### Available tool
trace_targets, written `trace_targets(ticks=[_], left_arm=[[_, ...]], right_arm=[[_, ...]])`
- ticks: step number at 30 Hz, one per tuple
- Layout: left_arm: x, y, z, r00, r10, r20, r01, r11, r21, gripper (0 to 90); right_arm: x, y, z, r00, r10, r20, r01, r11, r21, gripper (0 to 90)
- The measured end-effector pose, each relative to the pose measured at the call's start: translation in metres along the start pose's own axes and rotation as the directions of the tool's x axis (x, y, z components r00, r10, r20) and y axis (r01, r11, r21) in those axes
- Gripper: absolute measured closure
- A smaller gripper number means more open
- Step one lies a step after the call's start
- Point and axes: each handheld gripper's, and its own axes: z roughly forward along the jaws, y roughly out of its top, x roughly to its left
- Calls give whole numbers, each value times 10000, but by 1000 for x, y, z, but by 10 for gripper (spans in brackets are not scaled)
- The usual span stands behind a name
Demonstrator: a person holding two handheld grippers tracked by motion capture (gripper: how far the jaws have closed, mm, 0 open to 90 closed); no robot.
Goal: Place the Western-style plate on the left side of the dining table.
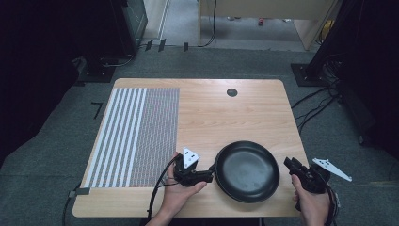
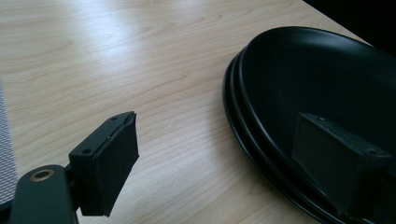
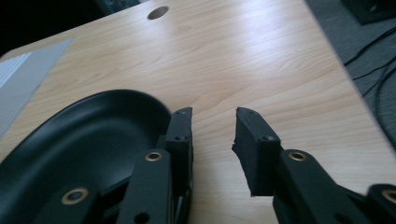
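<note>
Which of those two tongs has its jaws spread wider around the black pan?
The left tongs: their jaws stand far apart, one outside the black pan's rim and one over its inside. The right tongs are open more narrowly, beside the pan.

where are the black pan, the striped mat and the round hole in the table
black pan [image 1: 247, 170], high view, middle of its inside
striped mat [image 1: 136, 136], high view, its middle
round hole [image 1: 232, 92], high view, its centre

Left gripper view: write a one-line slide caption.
Open left gripper straddling the rim of a black pan on a wooden table.
</note>
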Motion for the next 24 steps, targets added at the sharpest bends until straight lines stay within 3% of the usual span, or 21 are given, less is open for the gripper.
trace_targets(ticks=[5,10,14,18,20,24], left_arm=[[-4,-1,2,9991,-114,416,110,9999,99,198],[-8,-4,5,9985,-141,528,126,9995,300,281],[-11,-7,8,9984,-81,551,52,9986,523,353],[-12,-9,10,9958,-120,906,58,9976,684,401],[-13,-9,10,9945,-180,1036,101,9970,771,416],[-13,-10,10,9911,-353,1285,238,9956,905,443]], right_arm=[[3,-3,3,9993,143,-341,-125,9986,515,714],[7,-7,9,9985,61,-547,-22,9974,717,704],[9,-10,14,9995,-1,-309,29,9960,897,715],[7,-13,16,9996,-98,-256,120,9962,857,767],[6,-15,18,9979,384,-513,-338,9957,864,788],[5,-17,20,9943,619,-871,-532,9937,985,808]])
